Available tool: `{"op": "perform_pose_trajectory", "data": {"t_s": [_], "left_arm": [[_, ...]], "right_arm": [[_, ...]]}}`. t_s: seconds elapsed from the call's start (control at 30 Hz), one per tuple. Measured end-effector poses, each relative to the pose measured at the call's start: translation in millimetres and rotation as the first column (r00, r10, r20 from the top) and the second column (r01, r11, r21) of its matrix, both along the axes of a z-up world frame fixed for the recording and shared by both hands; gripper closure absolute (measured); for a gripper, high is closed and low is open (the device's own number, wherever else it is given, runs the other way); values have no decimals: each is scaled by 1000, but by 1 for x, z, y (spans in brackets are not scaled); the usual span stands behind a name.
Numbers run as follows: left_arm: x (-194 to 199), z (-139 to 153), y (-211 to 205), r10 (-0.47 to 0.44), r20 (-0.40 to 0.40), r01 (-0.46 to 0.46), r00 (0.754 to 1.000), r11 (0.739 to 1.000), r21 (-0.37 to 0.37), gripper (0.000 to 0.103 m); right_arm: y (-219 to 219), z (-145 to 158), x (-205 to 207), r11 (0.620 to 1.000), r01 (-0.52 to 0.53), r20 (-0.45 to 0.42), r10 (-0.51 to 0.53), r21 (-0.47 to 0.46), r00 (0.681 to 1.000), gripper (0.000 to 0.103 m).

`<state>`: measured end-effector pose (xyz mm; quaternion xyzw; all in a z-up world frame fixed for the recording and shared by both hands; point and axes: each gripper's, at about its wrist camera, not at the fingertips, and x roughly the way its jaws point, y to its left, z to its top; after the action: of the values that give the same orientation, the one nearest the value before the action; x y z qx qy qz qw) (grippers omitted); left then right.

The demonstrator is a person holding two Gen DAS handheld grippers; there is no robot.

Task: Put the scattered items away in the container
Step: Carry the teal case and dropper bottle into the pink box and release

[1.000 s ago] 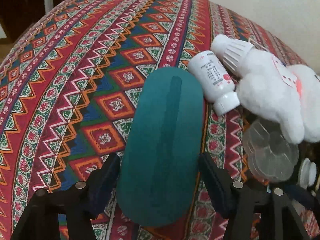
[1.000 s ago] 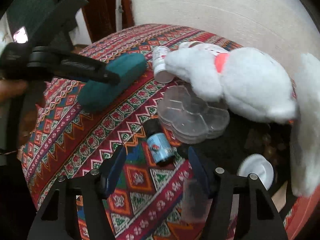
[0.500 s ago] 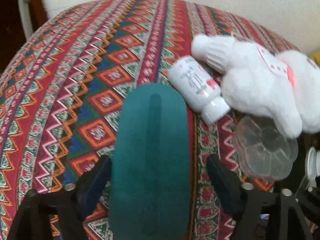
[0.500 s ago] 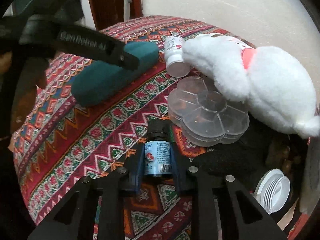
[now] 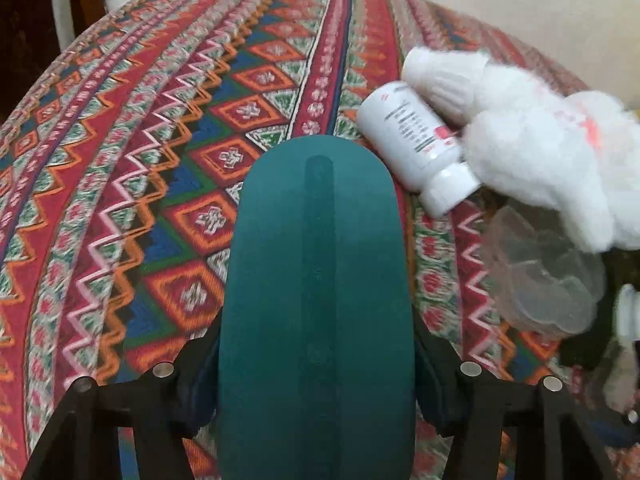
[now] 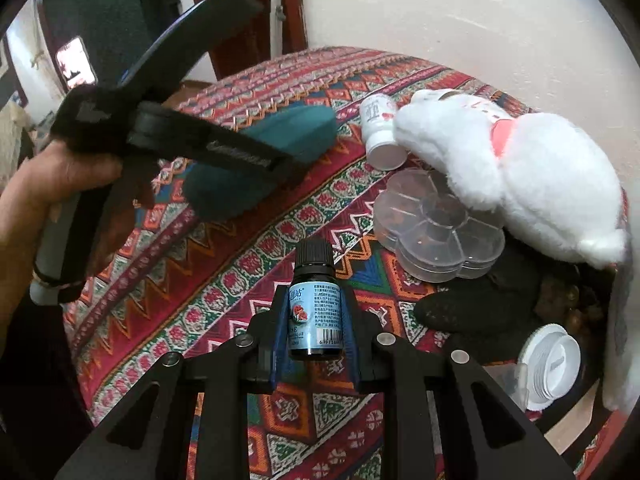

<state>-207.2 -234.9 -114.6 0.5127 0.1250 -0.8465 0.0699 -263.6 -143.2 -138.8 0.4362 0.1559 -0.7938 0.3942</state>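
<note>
A long teal case [image 5: 316, 280] lies lengthwise between my left gripper's fingers [image 5: 202, 376], and both pads press its sides. My left gripper [image 5: 316, 364] is shut on it, just above the patterned cloth. The right wrist view shows the same case [image 6: 260, 160] under that gripper, which a hand holds. My right gripper [image 6: 316, 320] is shut on a small dark bottle with a blue label [image 6: 316, 300], held upright off the cloth. A dark container [image 6: 472, 304] sits at the right, partly hidden under a white plush toy [image 6: 520, 168].
A white pill bottle [image 5: 416, 152] lies beside the case's far end, with a second white bottle [image 5: 440, 76] behind it against the plush. A clear flower-shaped box [image 6: 436, 228] rests at the container's edge. A white screw lid [image 6: 552, 364] lies at the far right.
My right gripper closed on the small bottle and lifted it off the cloth. My left gripper slid forward along the teal case and its fingers closed against its sides.
</note>
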Motion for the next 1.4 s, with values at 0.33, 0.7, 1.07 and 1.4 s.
{"op": "perform_pose_trajectory", "data": {"t_s": [0.33, 0.7, 1.07, 1.4], "left_arm": [[48, 92, 38, -48, -205, 46, 978, 999, -14, 36], [87, 155, 123, -200, -343, 203, 918, 979, -27, 36], [69, 195, 252, -357, -403, 385, 843, 923, -14, 36], [33, 221, 382, -506, -421, 550, 752, 835, -20, 36]], "right_arm": [[27, 50, 14, 992, 96, -31, -99, -88, 995, 77], [110, 130, 53, 935, 231, -116, -270, -268, 956, 77], [229, 187, 81, 821, 375, -176, -484, -430, 857, 77], [368, 221, 86, 620, 568, -210, -754, -541, 623, 77]]}}
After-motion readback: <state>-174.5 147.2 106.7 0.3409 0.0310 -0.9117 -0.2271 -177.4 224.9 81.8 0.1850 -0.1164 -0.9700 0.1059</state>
